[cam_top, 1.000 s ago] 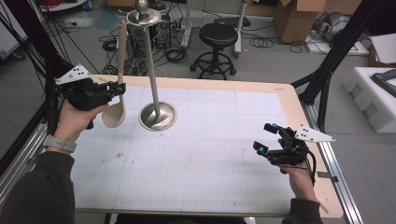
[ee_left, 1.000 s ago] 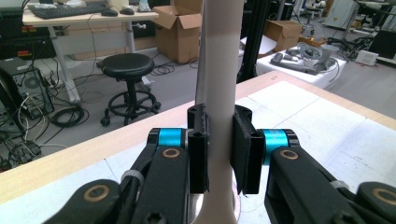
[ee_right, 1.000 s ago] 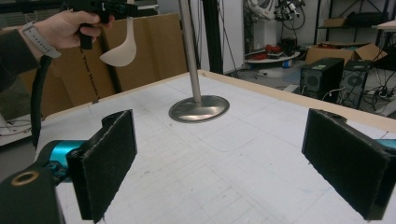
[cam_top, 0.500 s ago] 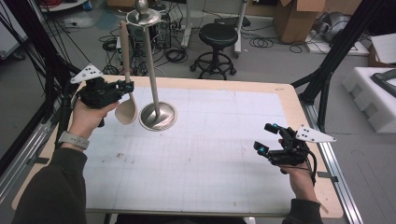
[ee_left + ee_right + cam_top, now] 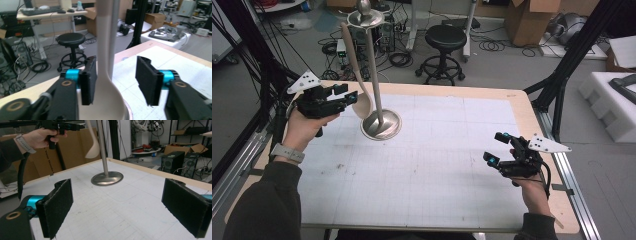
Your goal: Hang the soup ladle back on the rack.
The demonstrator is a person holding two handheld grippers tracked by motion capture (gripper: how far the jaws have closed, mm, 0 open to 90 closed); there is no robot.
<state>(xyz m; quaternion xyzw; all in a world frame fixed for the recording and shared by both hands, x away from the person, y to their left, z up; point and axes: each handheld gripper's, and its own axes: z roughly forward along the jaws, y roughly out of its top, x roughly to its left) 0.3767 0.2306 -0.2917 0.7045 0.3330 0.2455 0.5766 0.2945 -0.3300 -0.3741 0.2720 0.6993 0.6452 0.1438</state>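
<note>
**Letting go of the hung spoon**

At the far left of the surface [image 5: 452, 165], a pale spoon [image 5: 357, 75] hangs from the top disc of a metal stand [image 5: 379, 120], its bowl low beside the pole and just above the round base. The left gripper [image 5: 352, 96] sits level around the neck of the spoon, and its jaws have just been opening: in the left gripper view one pad [image 5: 88, 82] lies against the spoon [image 5: 107, 95] or very close to it, while the other stands clear with open space between. So the grip is released, half wide, with the spoon between the jaws but not pressed.

To do this step well, I would judge that the jaws should open evenly a little more, then the gripper should draw straight back along its own line, away from the pole (a sideways pull could set the spoon swinging or lift it off its hook). Going slowly matters, since the near pad may brush the neck.

The spoon is cream-coloured and matt, with a long flat handle that widens smoothly into a deep oval bowl.

The right gripper [image 5: 498, 150] hovers over the near right of the surface, jaws wide, holding nothing.
</note>
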